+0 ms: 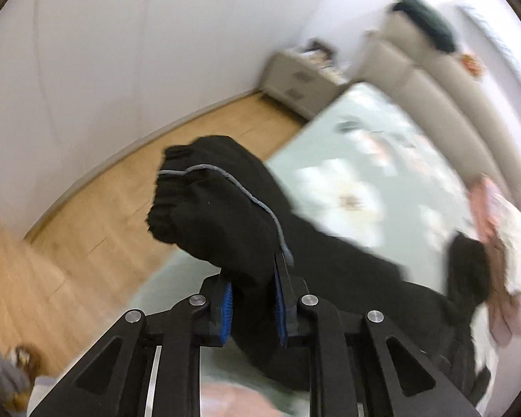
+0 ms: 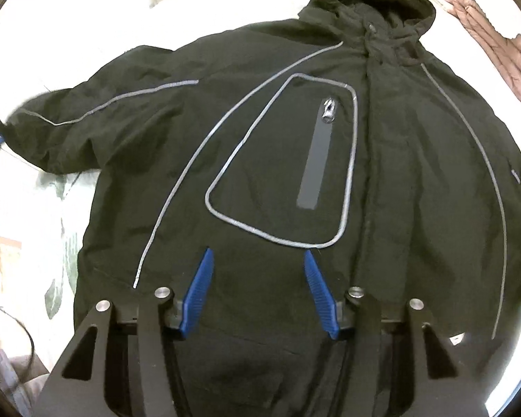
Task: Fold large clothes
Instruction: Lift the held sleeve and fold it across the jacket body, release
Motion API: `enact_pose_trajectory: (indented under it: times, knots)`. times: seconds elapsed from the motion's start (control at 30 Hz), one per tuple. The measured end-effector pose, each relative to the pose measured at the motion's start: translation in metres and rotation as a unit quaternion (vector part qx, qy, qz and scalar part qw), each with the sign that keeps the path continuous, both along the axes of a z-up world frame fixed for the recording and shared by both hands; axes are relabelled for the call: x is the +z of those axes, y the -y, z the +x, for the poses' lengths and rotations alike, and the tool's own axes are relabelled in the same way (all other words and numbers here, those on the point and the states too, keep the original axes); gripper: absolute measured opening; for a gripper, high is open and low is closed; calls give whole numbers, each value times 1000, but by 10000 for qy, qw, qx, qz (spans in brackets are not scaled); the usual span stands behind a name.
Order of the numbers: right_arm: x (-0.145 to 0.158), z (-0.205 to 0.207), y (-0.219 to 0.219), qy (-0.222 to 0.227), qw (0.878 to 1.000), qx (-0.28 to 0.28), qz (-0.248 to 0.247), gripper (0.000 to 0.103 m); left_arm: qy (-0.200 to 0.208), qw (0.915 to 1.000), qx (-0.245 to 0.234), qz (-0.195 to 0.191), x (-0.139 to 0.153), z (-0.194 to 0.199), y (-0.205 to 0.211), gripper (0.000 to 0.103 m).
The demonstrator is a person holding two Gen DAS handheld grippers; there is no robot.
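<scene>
**Black hooded jacket: left sleeve clamped, right gripper spread above the front panel**

The black hooded jacket lies front side up on a bed covered with a pale green floral sheet. Its hood points away from the right wrist camera. Grey reflective piping runs along the sleeves and frames a chest pocket, which carries a vertical zip.

Left gripper: the jaws are clamped together on the jacket's left-hand sleeve as seen from the right wrist view. The ribbed cuff projects beyond the blue pads and is raised off the sheet. The left wrist view is motion-blurred.

Right gripper: the jaws stand apart, directed steeply down at the lower front of the jacket, just below the chest pocket. No fabric sits between the blue pads; whether the tips touch the cloth cannot be determined.

Surroundings: a pink quilted garment lies beside the hood. A beige padded headboard, a bedside cabinet and a wood floor appear in the left wrist view.
</scene>
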State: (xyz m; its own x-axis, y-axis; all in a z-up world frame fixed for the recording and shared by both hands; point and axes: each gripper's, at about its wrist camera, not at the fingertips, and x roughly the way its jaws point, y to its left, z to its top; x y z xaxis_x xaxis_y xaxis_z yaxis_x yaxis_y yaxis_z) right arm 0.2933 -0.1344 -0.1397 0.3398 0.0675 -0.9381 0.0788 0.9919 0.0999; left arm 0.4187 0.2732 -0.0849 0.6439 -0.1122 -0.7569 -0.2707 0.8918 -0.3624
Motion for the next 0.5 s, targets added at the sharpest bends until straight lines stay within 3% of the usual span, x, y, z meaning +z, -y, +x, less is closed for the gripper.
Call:
enact_pose_trajectory:
  times: [0.13,0.23,0.33,0.43,0.5]
  knots:
    - [26,-6,18,196,9998,-12,59,59,683,9924,-1004,-181,59,-25,76,19]
    - [48,-12,37,398,9992,-32,19,59,970,9777,-1864,-20,90,-39,155,17]
    - [63,-20,63,570,9983,-124,-23,59,1072,9632,-2465,77,98,-50,217,16]
    - [69,-31,94,651,9974,-308,-67,59,1074,9436,-3113,341,90,-70,289,15]
    - [68,-37,113,636,9970,-442,-92,59,1045,9322,-3451,305,82,-80,325,15]
